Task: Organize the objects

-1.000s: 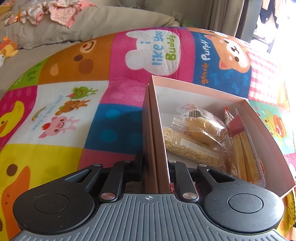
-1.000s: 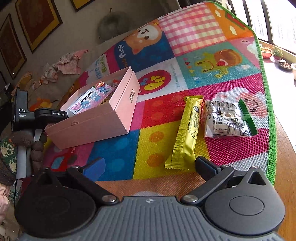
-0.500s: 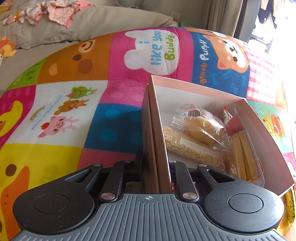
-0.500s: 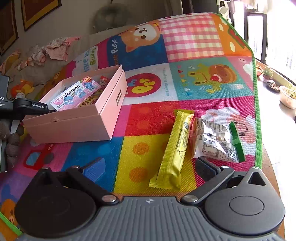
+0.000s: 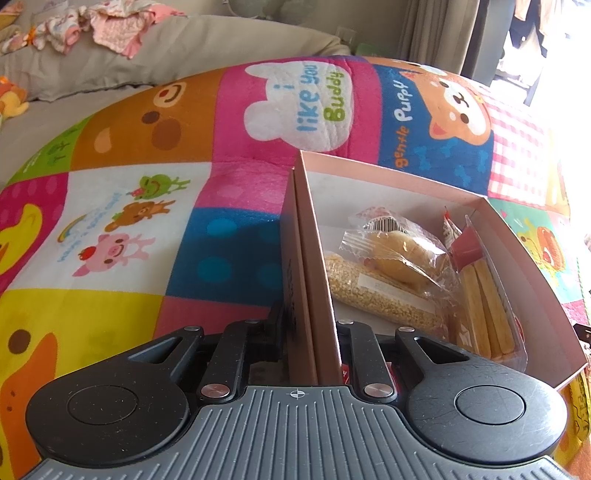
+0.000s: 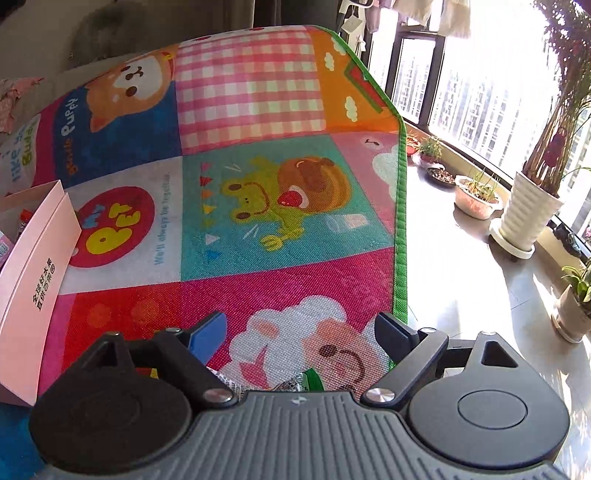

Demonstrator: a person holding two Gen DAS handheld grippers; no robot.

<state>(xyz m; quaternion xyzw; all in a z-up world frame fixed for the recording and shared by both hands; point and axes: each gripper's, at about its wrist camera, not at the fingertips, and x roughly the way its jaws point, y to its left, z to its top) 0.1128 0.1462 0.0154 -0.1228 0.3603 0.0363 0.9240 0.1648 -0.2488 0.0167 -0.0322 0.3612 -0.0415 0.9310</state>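
A pink cardboard box lies on the colourful play mat and holds several snack packets: a bag of yellow grains, a wrapped bun and biscuit sticks. My left gripper is shut on the box's near side wall. In the right wrist view the box is at the left edge. My right gripper is open low over the mat. A clear snack packet with a green strip lies just under it, mostly hidden by the gripper body.
The play mat ends at a green border on the right, with shiny floor and potted plants by the window beyond. A beige sofa with clothes lies behind the mat.
My right gripper has moved forward and swung right over the clear packet; the yellow bar has left its view. The left gripper holds the box still.
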